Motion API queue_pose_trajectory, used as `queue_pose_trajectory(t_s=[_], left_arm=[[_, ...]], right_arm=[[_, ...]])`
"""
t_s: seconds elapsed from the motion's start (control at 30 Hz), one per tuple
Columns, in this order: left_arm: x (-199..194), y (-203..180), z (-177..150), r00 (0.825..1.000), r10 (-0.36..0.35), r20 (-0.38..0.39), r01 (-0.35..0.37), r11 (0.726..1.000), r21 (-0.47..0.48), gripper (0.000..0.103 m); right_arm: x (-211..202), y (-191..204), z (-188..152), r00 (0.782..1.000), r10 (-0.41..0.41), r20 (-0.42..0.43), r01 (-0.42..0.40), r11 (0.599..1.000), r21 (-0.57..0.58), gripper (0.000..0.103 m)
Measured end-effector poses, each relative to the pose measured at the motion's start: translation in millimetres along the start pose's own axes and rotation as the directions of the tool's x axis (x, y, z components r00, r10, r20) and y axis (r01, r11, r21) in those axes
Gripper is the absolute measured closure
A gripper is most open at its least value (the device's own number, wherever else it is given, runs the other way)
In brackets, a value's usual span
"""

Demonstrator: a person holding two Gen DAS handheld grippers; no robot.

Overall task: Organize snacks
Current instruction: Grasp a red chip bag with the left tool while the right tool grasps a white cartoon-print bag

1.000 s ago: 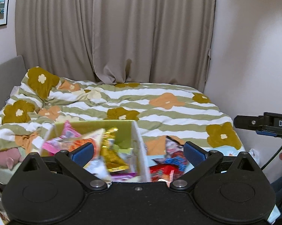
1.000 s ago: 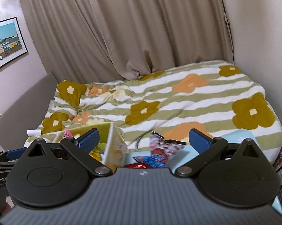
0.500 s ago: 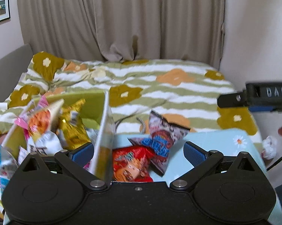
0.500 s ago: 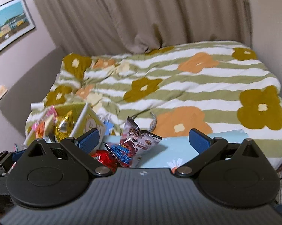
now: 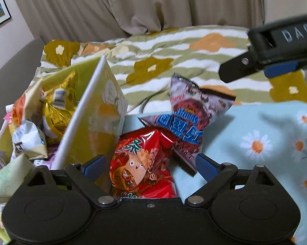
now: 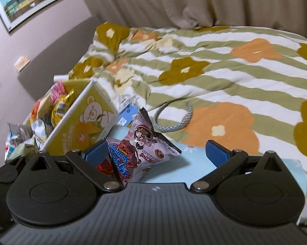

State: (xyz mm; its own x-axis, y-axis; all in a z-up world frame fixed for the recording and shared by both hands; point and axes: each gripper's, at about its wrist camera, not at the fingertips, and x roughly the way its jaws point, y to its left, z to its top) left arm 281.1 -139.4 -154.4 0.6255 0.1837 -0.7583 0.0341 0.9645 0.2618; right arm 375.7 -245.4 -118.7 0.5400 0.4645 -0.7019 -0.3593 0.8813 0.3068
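A yellow-green box (image 5: 96, 110) with a bear print (image 6: 92, 112) holds several snack packets at the left. A red snack bag (image 5: 141, 163) lies on the light blue daisy cloth (image 5: 255, 134), right beside the box. A grey and blue snack bag (image 5: 190, 120) leans over it, also shown in the right wrist view (image 6: 141, 143). My left gripper (image 5: 151, 166) is open, its fingers either side of the red bag. My right gripper (image 6: 157, 153) is open, just above the grey bag; it shows at the upper right in the left wrist view (image 5: 276, 49).
A bed with a striped flower duvet (image 6: 224, 65) lies behind the cloth. A braided cord (image 6: 173, 120) and a small blue box (image 6: 126, 114) lie at the duvet's edge. Curtains (image 5: 133, 6) hang at the back. A framed picture (image 6: 28, 2) hangs on the left wall.
Both grippers have dropped and moved forward toward the two loose bags. The box has shifted left in the left wrist view. Both grippers stayed open.
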Motion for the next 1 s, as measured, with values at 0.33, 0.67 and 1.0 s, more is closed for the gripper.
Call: queue_pose_trajectory(t_s=[0.33, 0.67, 1.0], left_arm=[[36.9, -16.1, -1.5, 0.993, 0.097, -0.067, -0.092, 0.993, 0.070, 0.008], [49.6, -21.1, -9.0, 0.983, 0.170, -0.062, -0.158, 0.973, 0.167, 0.027], [33.5, -3.9, -7.2, 0.994, 0.099, -0.051, -0.091, 0.985, 0.149, 0.062]], right_arm=[[51.7, 1.4, 10.9, 0.992, 0.083, -0.091, -0.093, 0.989, -0.113, 0.000], [86.4, -1.4, 9.6, 0.978, 0.125, -0.166, -0.147, 0.981, -0.125, 0.000], [97.0, 5.0, 8.4, 0.966, 0.169, -0.195, -0.198, 0.971, -0.138, 0.000]])
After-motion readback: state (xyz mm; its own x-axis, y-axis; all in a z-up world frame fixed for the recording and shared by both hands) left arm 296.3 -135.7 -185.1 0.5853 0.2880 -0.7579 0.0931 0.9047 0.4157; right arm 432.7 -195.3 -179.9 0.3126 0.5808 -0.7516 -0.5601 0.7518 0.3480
